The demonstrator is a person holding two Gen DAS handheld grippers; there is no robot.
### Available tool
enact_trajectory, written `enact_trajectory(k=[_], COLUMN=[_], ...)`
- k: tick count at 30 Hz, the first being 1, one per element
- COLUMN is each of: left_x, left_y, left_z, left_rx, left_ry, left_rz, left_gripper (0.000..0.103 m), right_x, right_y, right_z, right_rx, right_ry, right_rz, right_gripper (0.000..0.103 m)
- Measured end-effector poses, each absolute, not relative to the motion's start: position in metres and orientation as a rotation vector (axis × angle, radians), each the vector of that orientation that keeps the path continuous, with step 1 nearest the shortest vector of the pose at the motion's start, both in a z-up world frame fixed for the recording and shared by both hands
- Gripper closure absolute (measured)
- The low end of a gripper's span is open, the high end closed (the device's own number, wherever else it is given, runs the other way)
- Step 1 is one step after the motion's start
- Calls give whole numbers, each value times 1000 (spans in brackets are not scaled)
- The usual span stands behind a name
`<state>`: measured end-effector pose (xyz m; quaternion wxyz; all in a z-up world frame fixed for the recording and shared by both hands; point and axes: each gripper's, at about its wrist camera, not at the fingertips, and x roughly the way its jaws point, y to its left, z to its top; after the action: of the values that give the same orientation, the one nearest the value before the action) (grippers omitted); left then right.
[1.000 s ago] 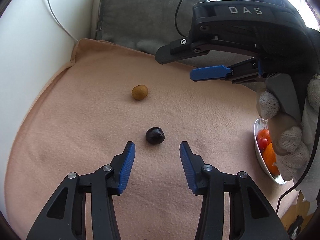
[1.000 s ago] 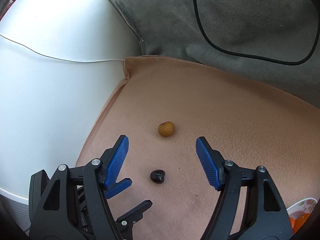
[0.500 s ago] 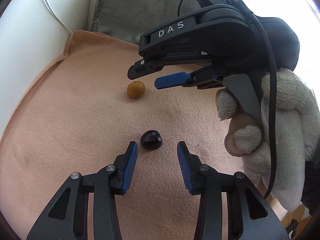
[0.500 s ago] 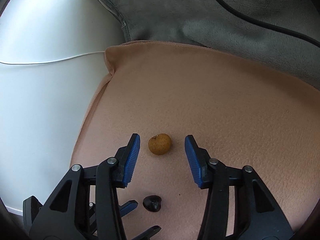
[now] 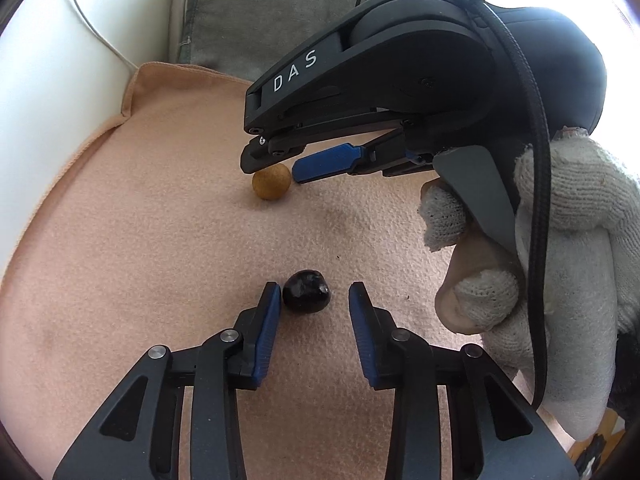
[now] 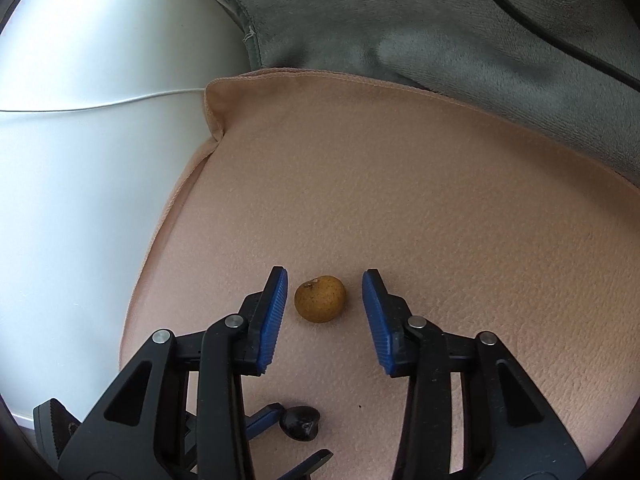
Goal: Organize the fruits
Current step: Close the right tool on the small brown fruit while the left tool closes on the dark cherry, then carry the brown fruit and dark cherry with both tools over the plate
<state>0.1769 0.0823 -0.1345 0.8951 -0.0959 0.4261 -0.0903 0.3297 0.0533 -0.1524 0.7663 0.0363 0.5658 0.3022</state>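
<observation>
L gripper [image 5: 312,304] low over the peach cloth [image 5: 160,240], pitched steeply down. Dark fruit [image 5: 306,297] (small, glossy, near-black; cherry or sim.) sits between its blue pads. Jaws closing. L-side pad [image 5: 269,320] looks to be touching the fruit or a hair off; R-side pad has a clear gap. So not clamped yet, fruit rests on cloth, nothing lifted.

R gripper [image 6: 325,304] likewise angled down, straddling the tan fruit [image 6: 320,298] (round, speckled brown skin, stem scar up; longan-like). Jaws closing, narrow gaps on both sides, no pad contact visible. Fruit roughly centred, slightly nearer the L-side pad. Not held.

Person's gloved hand [image 5: 532,280] grips the R tool's handle, seen from L wrist cam; R tool reaches across, over the far part of the cloth.

Layout: both fruits on cloth, well apart, tan one farther from the L cam, dark one nearer. Grey cushion [image 6: 420,24] behind cloth, white surface [image 6: 80,160] w/ thin white cable beside it.

Reasoning: each tool takes its own fruit, so both pinches can go in parallel. Steep pitch puts pad tips at cloth level, at about the fruit's widest part. Needed for round, small items that roll.

Judgement: pre-grasp stage, both sides. Risk: off-centre dark fruit may get nudged sideways by the first pad before the second arrives; soft cloth should damp rolling.
</observation>
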Motion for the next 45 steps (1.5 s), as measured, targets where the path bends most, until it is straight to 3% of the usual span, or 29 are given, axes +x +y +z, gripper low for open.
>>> enact_trajectory(k=[4,19,35,45], left_x=[176,158,134,143], left_y=[81,73,22,-42], left_z=[-136,-122,-86,-73], left_rx=[-190,-181,-147,-100], left_ry=[884,852,793,783], left_rz=[-185,-199,-337,-483], left_gripper=[80,80,80,80], right_x=[327,300,202,154], right_y=[60,23,-140,-231], right_z=[-155,-114,-48,-54], right_rx=[41,31,90,130], right_ry=[1230,1136,993,977], right_rz=[658,653,588,439], right_gripper=[74,75,75,74])
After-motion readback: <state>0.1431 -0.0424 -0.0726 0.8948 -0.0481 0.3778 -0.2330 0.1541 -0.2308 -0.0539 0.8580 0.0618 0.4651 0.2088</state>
